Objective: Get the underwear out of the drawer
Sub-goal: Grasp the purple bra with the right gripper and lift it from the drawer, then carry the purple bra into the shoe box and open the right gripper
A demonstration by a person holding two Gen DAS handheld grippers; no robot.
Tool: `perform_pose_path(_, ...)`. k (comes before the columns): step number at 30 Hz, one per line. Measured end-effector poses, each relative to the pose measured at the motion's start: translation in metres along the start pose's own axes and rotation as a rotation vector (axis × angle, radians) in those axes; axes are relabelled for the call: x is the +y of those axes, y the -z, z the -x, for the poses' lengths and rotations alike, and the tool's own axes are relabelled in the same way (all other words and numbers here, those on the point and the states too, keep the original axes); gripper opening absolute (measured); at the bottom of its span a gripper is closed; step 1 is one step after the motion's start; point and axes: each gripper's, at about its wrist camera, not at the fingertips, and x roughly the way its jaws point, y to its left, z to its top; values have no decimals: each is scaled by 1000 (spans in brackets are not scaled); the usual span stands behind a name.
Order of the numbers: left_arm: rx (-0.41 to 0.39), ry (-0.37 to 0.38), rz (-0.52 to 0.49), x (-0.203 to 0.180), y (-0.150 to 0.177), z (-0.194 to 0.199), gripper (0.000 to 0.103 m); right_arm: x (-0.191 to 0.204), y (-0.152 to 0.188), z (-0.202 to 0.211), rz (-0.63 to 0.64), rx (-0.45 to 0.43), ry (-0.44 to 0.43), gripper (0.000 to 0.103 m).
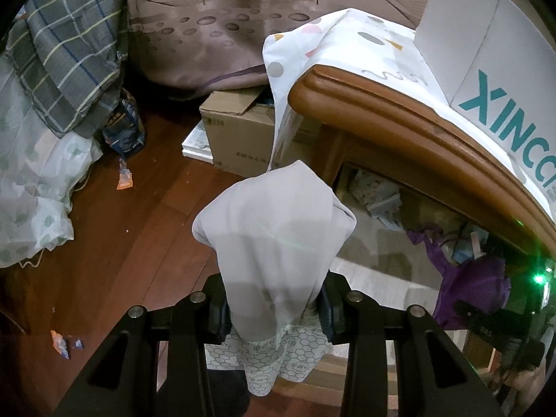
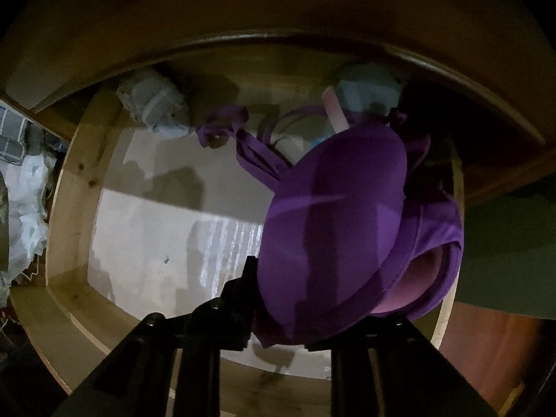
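Only rightward: purple bra (image 2: 333,215) close-up.

A home bedroom. Shown by patterned bedding (image 1: 215,34), plaid quilt (image 1: 66,59), wood floor (image 1: 114,243). Wooden drawer (image 2: 74,180) holding underwear (image 2: 333,229).

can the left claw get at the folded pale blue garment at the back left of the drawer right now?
Probably not as is. The left claw is already shut on grey underwear, so its jaws are occupied. The pale blue garment itself lies uncovered in the open drawer, tucked beneath the cabinet's top edge.
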Motion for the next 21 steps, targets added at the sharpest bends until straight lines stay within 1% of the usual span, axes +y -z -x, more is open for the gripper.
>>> perform_pose_path(10, -4, -4, 26, 3, -1, 2, 35, 3, 19, 22, -14, -51, 0, 16)
perform_pose_path(16, -11, -16, 51, 9, -3, 3, 35, 4, 29, 49, -50, -89, -46, 16)
perform_pose_path(21, -15, -22, 66, 14, -3, 5, 35, 5, 38, 81, -62, -126, -76, 16)
